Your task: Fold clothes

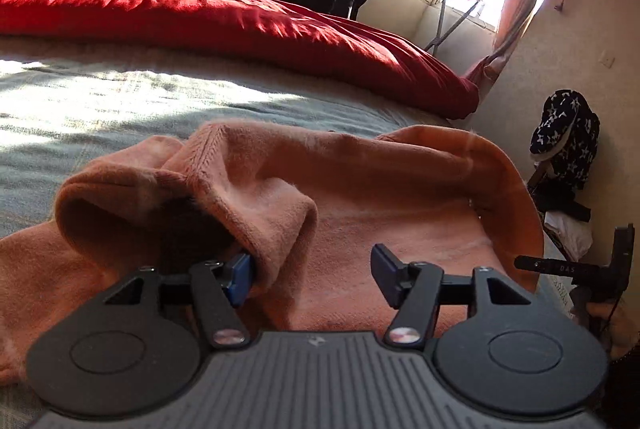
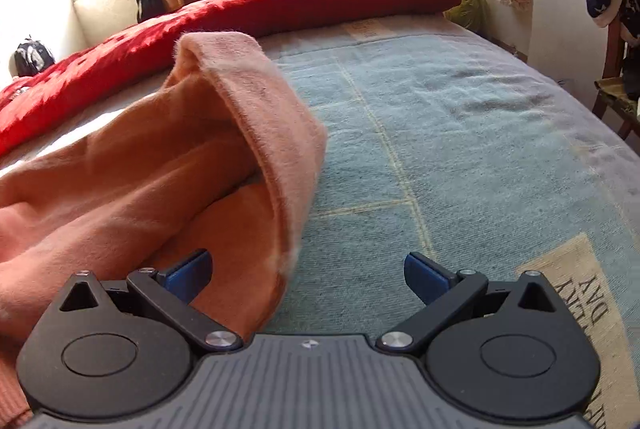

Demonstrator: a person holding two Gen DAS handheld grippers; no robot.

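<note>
Lying on the bed [image 2: 460, 133], the orange garment [image 1: 360, 197] is only partly folded: one flap is turned over in a loose, puffy roll, and its edges are not lining up yet. The left gripper [image 1: 312, 275] is standing half open over the cloth, one pad touching the fold but gripping nothing. The right gripper [image 2: 308, 275] is standing wide at the garment's edge, also empty. Flattening and further folds are probably still remaining.

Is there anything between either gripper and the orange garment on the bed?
Nothing visible. The left gripper is open right over the orange garment, one pad beside a raised fold. The right gripper is open at the garment's edge, with only bare blue blanket ahead.
</note>
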